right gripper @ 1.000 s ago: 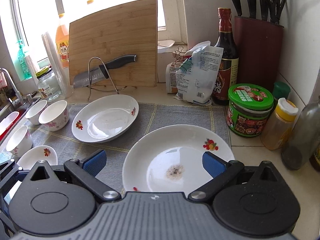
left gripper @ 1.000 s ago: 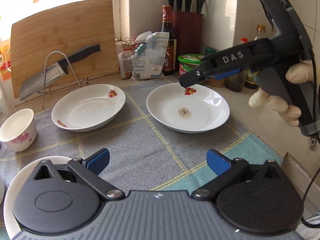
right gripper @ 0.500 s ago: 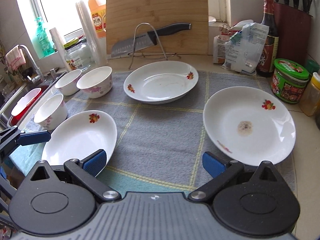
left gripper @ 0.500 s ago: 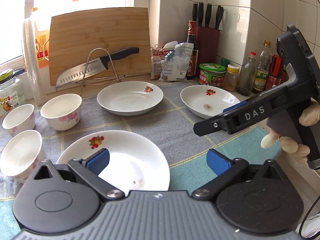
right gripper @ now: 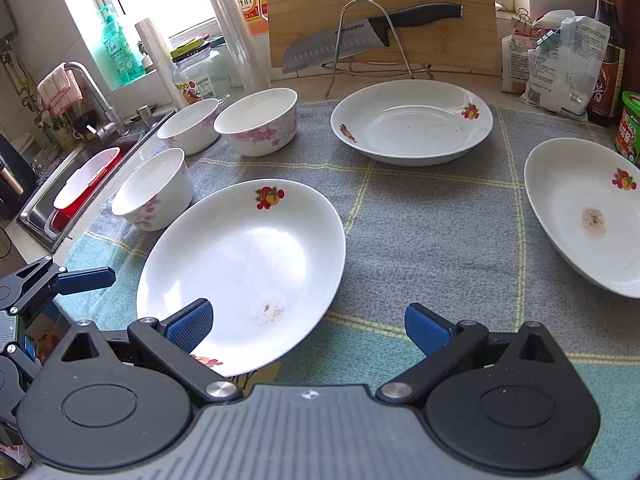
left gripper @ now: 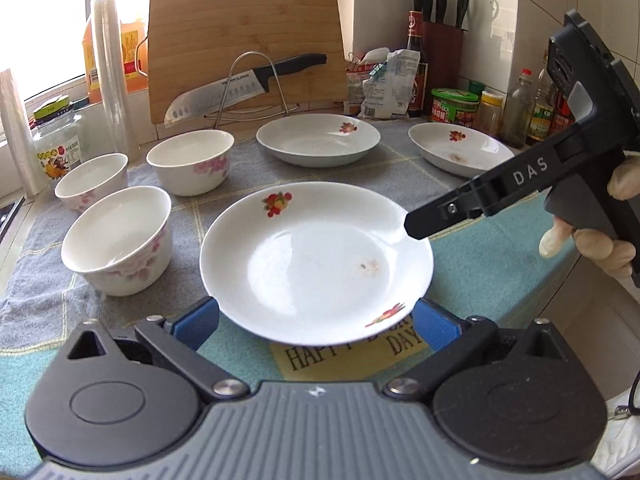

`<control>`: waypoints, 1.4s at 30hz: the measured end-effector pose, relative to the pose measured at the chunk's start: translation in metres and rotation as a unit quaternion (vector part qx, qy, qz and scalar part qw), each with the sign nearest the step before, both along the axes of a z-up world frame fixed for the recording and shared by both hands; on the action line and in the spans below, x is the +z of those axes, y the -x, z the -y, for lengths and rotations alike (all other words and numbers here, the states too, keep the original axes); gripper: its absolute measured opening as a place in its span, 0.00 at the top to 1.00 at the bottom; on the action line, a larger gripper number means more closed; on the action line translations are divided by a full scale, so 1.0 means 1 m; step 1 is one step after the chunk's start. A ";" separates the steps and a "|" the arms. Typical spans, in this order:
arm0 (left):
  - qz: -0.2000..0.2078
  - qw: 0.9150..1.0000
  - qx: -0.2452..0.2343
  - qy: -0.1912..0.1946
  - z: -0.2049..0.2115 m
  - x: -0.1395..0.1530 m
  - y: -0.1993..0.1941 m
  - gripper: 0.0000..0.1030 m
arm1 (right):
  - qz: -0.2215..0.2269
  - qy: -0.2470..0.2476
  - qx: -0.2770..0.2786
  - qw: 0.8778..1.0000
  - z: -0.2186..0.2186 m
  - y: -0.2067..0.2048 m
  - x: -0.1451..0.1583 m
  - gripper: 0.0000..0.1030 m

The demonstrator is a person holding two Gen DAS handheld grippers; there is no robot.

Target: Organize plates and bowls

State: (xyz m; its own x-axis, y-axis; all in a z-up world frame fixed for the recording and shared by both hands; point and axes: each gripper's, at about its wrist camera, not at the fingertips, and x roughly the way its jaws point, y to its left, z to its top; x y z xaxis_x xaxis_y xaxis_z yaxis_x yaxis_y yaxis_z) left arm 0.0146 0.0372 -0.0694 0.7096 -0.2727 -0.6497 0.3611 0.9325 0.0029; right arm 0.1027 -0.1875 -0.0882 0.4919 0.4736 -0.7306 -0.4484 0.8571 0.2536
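Three white flowered plates lie on a grey and teal cloth: a near plate [left gripper: 316, 260] [right gripper: 240, 272], a far middle plate [left gripper: 318, 140] [right gripper: 412, 124] and a right plate [left gripper: 460, 150] [right gripper: 588, 212]. Three white bowls [left gripper: 116, 236] [left gripper: 92, 180] [left gripper: 190, 160] stand at the left. My left gripper [left gripper: 316, 324] is open, with the near plate's front rim between its pads. My right gripper [right gripper: 308, 328] is open too; its left pad [right gripper: 190, 326] hangs over that plate's near edge. In the left wrist view a right gripper finger [left gripper: 460, 208] reaches the plate's right rim.
A knife on a wire rack [left gripper: 248, 84] stands before a bamboo board [left gripper: 244, 40] at the back. Bottles, jars and a knife block [left gripper: 442, 56] crowd the back right corner. A sink [right gripper: 72, 184] with a red bowl lies left. A glass jar [left gripper: 56, 148] stands back left.
Both grippers have drawn back and swung left, from the right plate to the near plate. The near plate's rim now sits between the left gripper's pads. Both stay open.
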 end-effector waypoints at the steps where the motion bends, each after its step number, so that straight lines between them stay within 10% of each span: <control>1: -0.005 1.000 0.000 0.001 -0.004 -0.004 0.000 0.00 | -0.004 0.000 0.002 1.000 -0.004 -0.001 -0.002 0.00; 21: -0.027 0.997 -0.077 0.002 -0.028 -0.036 -0.025 0.01 | -0.033 0.012 0.071 0.997 -0.048 -0.013 -0.027 0.00; 42: -0.018 0.995 -0.094 -0.014 -0.024 -0.044 -0.035 0.00 | -0.071 -0.080 0.062 0.992 -0.029 -0.061 -0.027 0.00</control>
State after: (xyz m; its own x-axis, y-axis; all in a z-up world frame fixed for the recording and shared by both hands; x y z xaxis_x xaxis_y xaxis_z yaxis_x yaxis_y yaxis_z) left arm 0.0500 0.0610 -0.1132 0.6246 -0.3791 -0.6828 0.5287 0.8487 0.0124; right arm 0.1637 -0.1585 -0.1155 0.3203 0.6397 -0.6987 -0.4981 0.7411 0.4501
